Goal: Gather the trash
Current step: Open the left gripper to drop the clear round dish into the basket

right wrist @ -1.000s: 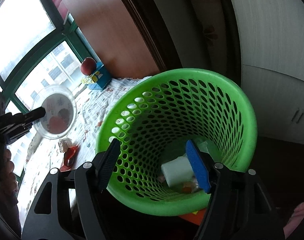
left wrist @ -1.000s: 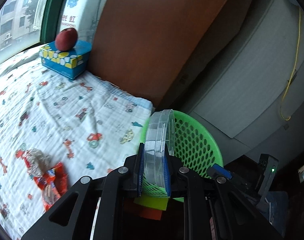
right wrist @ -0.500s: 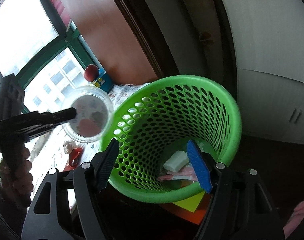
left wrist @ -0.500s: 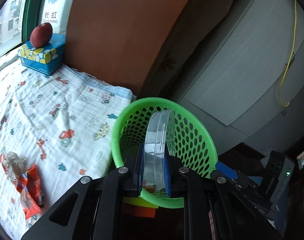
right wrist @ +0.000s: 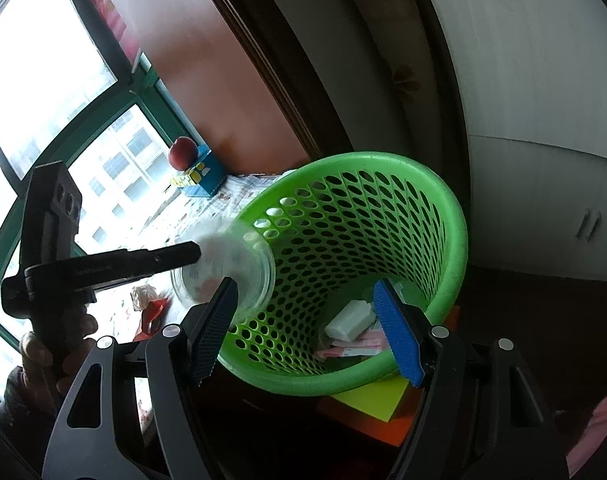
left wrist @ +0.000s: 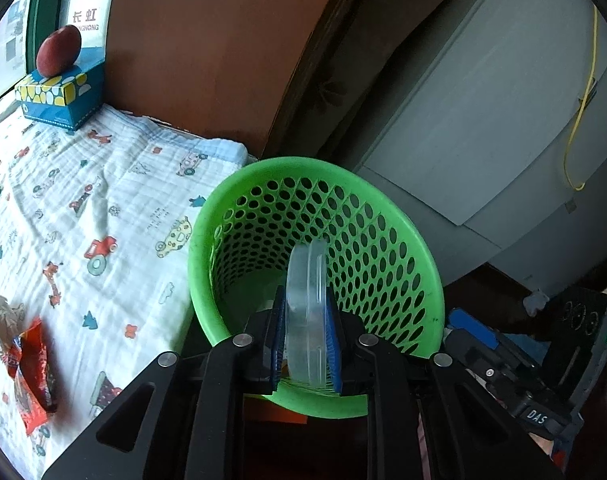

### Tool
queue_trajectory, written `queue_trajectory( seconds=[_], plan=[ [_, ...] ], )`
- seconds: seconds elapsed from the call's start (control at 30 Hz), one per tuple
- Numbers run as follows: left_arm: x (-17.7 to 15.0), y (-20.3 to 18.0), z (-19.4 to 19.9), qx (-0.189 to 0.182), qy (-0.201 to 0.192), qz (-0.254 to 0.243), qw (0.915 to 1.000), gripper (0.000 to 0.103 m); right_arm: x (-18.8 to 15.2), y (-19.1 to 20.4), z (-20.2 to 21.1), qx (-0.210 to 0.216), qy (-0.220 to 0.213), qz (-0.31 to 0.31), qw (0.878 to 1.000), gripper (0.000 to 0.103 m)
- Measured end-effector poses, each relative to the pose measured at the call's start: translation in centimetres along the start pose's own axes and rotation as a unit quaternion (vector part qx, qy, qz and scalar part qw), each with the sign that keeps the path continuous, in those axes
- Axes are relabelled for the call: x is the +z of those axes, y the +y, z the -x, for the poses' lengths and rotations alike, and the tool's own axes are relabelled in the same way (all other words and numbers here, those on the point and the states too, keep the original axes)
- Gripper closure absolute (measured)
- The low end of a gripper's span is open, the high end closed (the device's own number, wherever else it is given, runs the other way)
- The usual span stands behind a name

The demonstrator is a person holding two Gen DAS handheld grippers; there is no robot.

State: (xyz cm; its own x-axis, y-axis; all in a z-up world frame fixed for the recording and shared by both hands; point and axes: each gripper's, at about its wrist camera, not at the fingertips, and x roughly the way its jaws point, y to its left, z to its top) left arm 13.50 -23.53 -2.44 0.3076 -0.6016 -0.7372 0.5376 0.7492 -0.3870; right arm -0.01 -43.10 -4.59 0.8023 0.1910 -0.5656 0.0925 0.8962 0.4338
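One clear round plastic lid is clamped on edge in the left gripper, low centre of the left view, over the mouth of one green perforated plastic basket.

The right gripper stands half open with nothing pinched, its two fingers straddling the basket's near rim. Inside lie one white block and some pink papers, partly hidden. Left, on the printed cloth: one red wrapper, one crumpled clear wrapper cut off by the frame, one red apple on one blue box.
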Motion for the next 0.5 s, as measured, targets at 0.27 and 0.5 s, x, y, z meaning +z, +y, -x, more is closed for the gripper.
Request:
queue_trajectory(
  seconds=[0.27, 0.5],
  plan=[
    [-0.6, 0.0, 0.2, 0.003, -0.002, 0.000, 1.0000, 0.066, -0.2, 0.0, 0.2, 0.003, 0.003, -0.002, 1.000, 0.033],
    [-1.4, 1.4, 2.4, 0.037, -0.022, 0.011, 0.9990, 0.048, -0.3, 1.2, 0.0, 0.014, 0.006, 0.009, 1.000, 0.033]
  ],
)
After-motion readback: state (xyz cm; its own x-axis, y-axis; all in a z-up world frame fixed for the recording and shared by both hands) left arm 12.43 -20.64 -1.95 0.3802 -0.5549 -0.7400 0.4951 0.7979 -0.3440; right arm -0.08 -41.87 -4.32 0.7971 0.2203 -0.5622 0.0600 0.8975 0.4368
